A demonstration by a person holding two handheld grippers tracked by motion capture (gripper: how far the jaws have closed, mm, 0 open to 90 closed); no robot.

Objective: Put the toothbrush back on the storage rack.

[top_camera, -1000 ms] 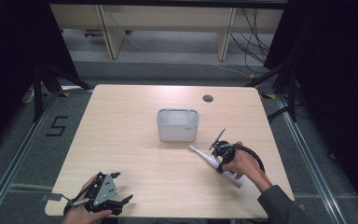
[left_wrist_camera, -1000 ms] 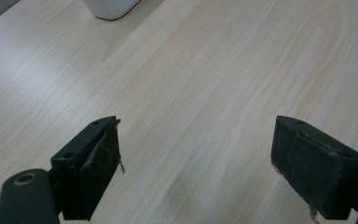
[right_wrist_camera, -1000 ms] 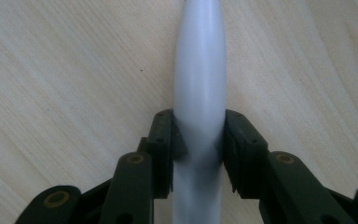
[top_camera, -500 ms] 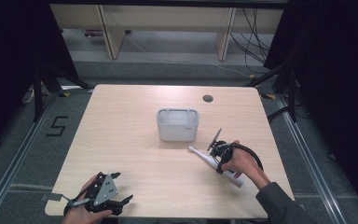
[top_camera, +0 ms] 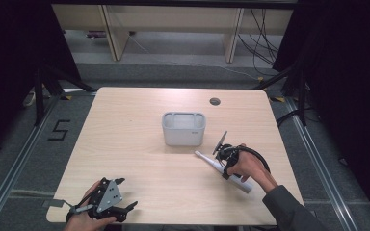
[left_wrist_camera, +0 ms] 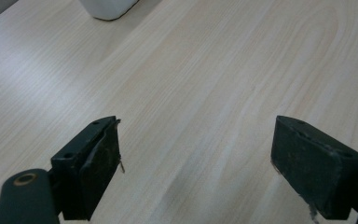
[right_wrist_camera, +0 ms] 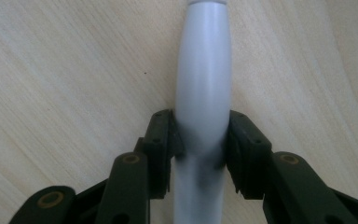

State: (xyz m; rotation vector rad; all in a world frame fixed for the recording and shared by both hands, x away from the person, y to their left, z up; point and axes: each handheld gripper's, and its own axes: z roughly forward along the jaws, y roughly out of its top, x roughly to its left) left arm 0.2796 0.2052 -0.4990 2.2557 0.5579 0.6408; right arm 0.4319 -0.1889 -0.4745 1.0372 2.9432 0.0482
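Two grippers: both working over one pale wooden surface (top_camera: 139,144), a person's hand holding each.
Right gripper (right_wrist_camera: 200,140): closing its black jaws on the white electric toothbrush (right_wrist_camera: 203,93), one jaw pressing each side of the handle; in the high view the right gripper (top_camera: 227,159) is sitting near the surface's right edge.
Toothbrush, position: lying flat on the surface, its thick body running straight ahead out from between the right gripper's jaws in the right gripper view; in the high view the toothbrush (top_camera: 212,162) is stretching slantwise under the gripper, thin brush end pointing beyond the gripper toward the box, thick end trailing back beneath the hand.
Toothbrush, contact: touching both jaws and resting on the wood.
Left gripper (left_wrist_camera: 196,158): standing wide open, jaws well apart, nothing between them but bare wood grain; in the high view the left gripper (top_camera: 107,199) is hovering at the near left corner of the surface.
White box (top_camera: 183,128): standing upright, open-topped, just beyond the right gripper and a little to its left; well ahead of the left gripper, where a white box (left_wrist_camera: 108,7) corner is showing at the top of its view.
Spacing: the two grippers are sitting well apart.
Cable hole (top_camera: 215,101): lying far ahead of the right gripper, past the box.
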